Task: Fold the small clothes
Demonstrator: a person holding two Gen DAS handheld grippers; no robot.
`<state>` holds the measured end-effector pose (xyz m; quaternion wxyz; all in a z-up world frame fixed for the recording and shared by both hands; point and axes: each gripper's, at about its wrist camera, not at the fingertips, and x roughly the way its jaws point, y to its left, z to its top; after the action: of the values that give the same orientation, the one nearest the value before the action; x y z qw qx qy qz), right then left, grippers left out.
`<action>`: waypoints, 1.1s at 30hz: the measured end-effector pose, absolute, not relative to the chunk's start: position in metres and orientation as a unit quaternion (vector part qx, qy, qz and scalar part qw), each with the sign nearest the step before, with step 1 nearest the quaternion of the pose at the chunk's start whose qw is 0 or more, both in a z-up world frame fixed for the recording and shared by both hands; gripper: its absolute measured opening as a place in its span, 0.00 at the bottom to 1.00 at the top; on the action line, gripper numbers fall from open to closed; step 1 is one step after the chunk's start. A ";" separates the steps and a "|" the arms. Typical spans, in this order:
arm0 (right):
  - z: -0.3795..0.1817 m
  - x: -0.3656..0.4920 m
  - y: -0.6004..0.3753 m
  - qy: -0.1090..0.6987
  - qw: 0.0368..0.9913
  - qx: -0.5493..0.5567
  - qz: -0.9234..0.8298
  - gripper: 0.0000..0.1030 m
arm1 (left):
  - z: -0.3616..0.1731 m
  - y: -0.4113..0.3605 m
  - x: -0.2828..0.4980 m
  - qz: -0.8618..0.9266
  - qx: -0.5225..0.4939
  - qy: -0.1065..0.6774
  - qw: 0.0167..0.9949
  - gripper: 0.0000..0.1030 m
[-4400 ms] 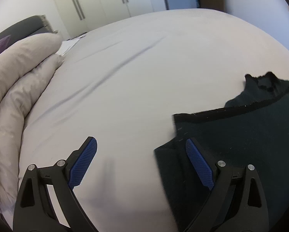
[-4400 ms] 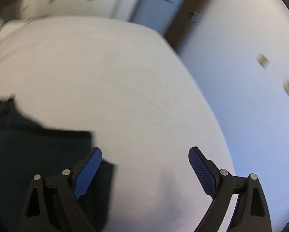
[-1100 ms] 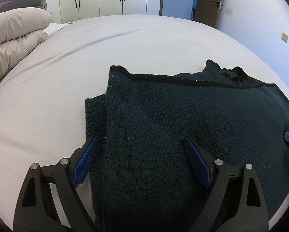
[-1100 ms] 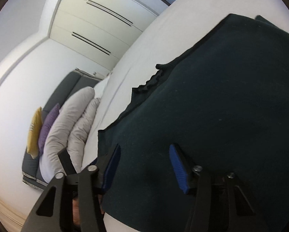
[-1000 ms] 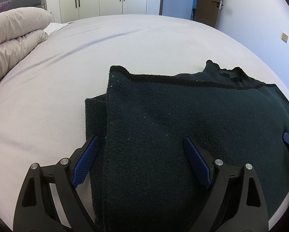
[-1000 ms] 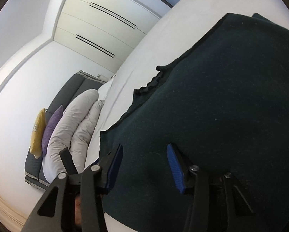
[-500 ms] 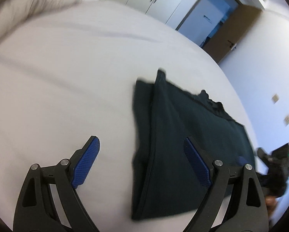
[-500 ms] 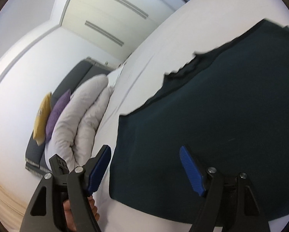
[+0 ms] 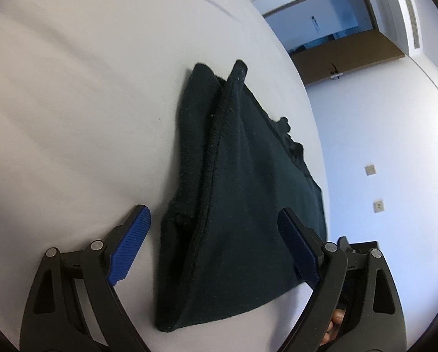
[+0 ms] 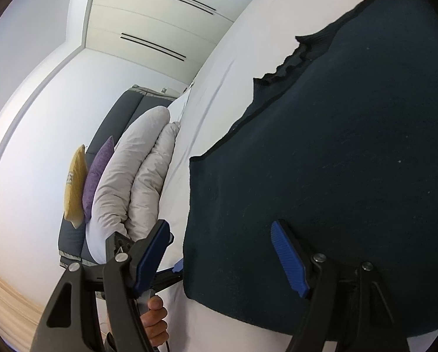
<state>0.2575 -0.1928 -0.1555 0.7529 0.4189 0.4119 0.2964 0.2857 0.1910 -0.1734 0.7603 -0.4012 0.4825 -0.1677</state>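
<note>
Dark green knit, the folded sweater (image 9: 242, 193) lies flat on the white bed (image 9: 72, 102), its ruffled collar toward the far edge. Your left tongs (image 9: 214, 243) stand wide open over its near corner, blue pads clear of the cloth and gripping nothing. Your right tongs (image 10: 220, 259) have just been opening; the sweater's edge sits between the pads (image 10: 289, 261), but they do not press on it. Beyond that edge, a hand (image 10: 156, 321) holds the other tool, with a rolled duvet (image 10: 131, 173) and cushions (image 10: 87, 176) behind.
</note>
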 end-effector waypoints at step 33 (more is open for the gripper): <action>-0.158 0.295 -0.166 0.461 0.719 0.404 0.327 0.70 | -0.137 0.154 0.285 -0.146 -0.378 0.477 0.780 0.13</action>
<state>0.2950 -0.1660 -0.1584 0.7190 0.4039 0.4614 0.3271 0.2846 0.1538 -0.1369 0.7799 -0.3777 0.4772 -0.1463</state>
